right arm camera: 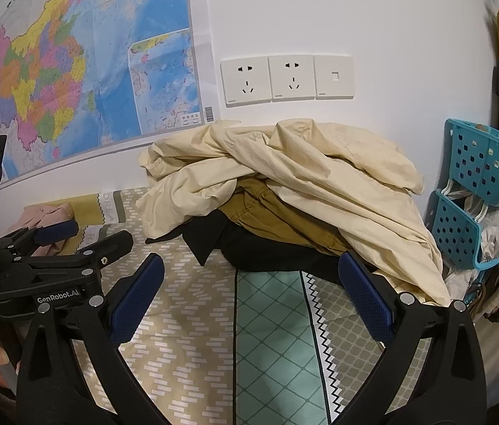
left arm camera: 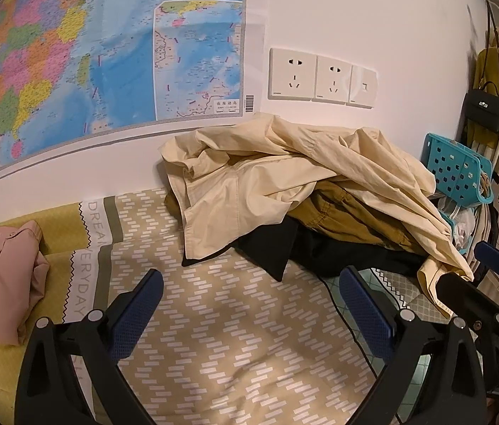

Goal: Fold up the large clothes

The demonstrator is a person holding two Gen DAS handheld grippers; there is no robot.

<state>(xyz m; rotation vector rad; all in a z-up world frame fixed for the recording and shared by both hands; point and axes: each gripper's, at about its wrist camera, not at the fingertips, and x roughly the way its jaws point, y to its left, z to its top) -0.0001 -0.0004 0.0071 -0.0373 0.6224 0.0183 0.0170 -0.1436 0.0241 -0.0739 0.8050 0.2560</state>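
A crumpled cream garment (left arm camera: 285, 177) lies on top of a pile against the wall, over a mustard garment (left arm camera: 348, 216) and a black garment (left arm camera: 285, 248). The same pile shows in the right wrist view, cream (right arm camera: 302, 173), mustard (right arm camera: 270, 212), black (right arm camera: 249, 251). My left gripper (left arm camera: 249, 297) is open and empty, a little short of the pile above the patterned bedspread (left arm camera: 231, 336). My right gripper (right arm camera: 249, 287) is open and empty, close to the black garment's edge. The right gripper also shows at the left view's right edge (left arm camera: 476, 265).
A folded pink garment (left arm camera: 1, 283) lies on a yellow pillow (left arm camera: 62, 226) at the left. A map (left arm camera: 90, 53) and wall sockets (left arm camera: 320, 78) are behind the pile. Blue plastic baskets (right arm camera: 479, 191) and hanging clothes with a black handbag (left arm camera: 486, 109) stand at the right.
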